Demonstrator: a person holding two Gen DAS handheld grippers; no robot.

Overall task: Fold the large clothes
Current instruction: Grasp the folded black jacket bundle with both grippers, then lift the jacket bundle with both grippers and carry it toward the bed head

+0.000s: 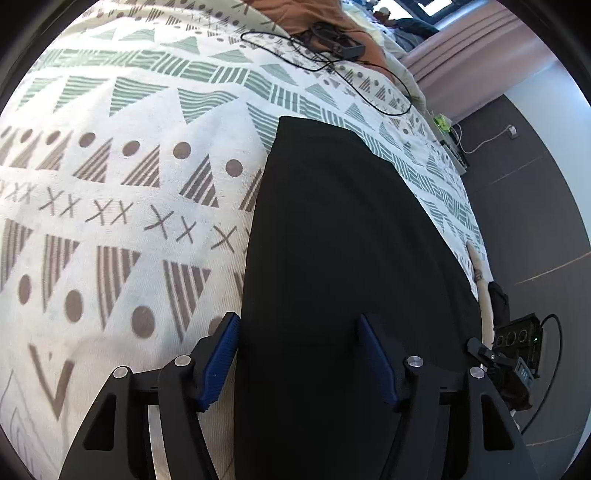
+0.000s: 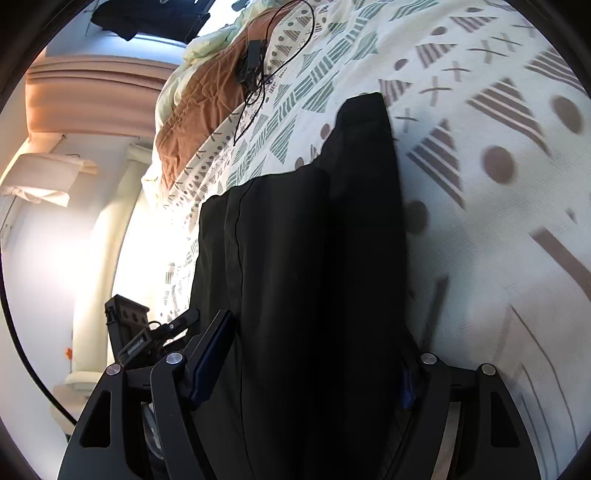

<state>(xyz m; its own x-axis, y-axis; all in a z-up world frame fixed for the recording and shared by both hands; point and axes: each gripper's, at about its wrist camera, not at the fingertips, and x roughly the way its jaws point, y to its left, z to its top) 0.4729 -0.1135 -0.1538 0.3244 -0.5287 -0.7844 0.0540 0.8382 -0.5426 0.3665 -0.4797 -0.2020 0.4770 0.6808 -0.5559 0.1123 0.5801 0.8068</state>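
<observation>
Black garment lies folded lengthwise on my patterned bedspread, running toward twelve o'clock; left gripper and right gripper straddle it, jaws apart. Cables at one o'clock, dark floor at three.

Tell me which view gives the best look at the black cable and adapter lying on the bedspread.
The left wrist view: the black cable and adapter lie sharp and spread out on the patterned bedspread beside the brown blanket. The right wrist view shows them too, but smaller and more bunched together.
</observation>
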